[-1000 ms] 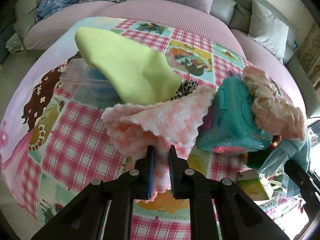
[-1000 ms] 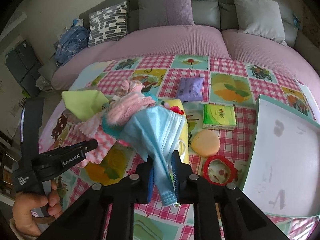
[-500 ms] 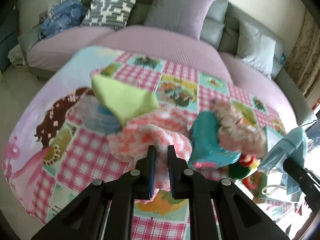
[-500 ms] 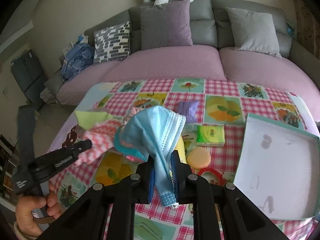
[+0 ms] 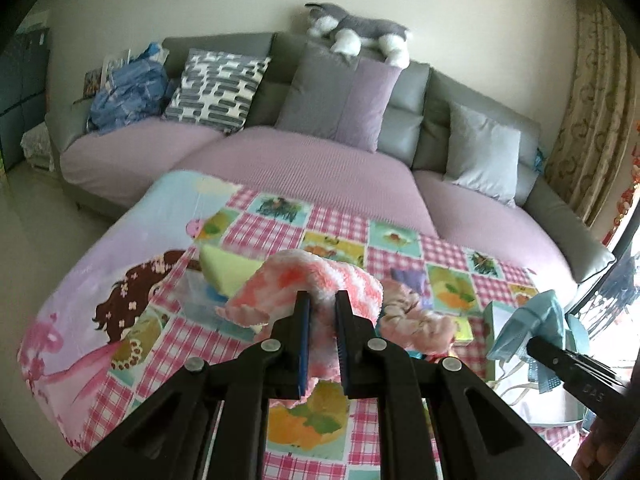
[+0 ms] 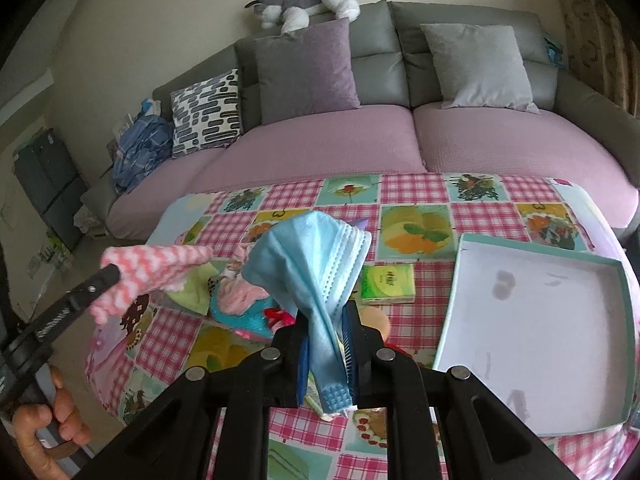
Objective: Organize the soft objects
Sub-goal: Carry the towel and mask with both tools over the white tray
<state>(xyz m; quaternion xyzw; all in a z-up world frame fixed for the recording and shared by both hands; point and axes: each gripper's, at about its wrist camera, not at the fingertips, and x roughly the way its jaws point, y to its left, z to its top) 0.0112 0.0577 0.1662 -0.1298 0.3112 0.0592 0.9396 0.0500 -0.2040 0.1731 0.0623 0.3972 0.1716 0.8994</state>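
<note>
A fluffy pink-and-white cloth point(image 5: 320, 276) hangs lifted above the patterned tablecloth, with my left gripper point(image 5: 322, 304) shut on it. The right wrist view shows the same cloth point(image 6: 156, 264) held up at the left by a hand. My right gripper point(image 6: 326, 320) is shut on a light blue face mask point(image 6: 312, 248), which drapes over its fingers above the table. On the table lie a yellow-green cloth point(image 5: 228, 272), a pink knitted piece point(image 5: 416, 316) and a teal toy case point(image 6: 244, 316).
A shallow white tray with a teal rim point(image 6: 536, 332) sits at the right of the table. A green tissue pack point(image 6: 386, 282) lies near the middle. Behind the table stands a purple-covered sofa point(image 6: 520, 140) with cushions.
Both grippers have risen with their cloths. The pink cloth has come up off the pile, and the mask hangs higher above the table. Both views now tilt up toward the sofa.
</note>
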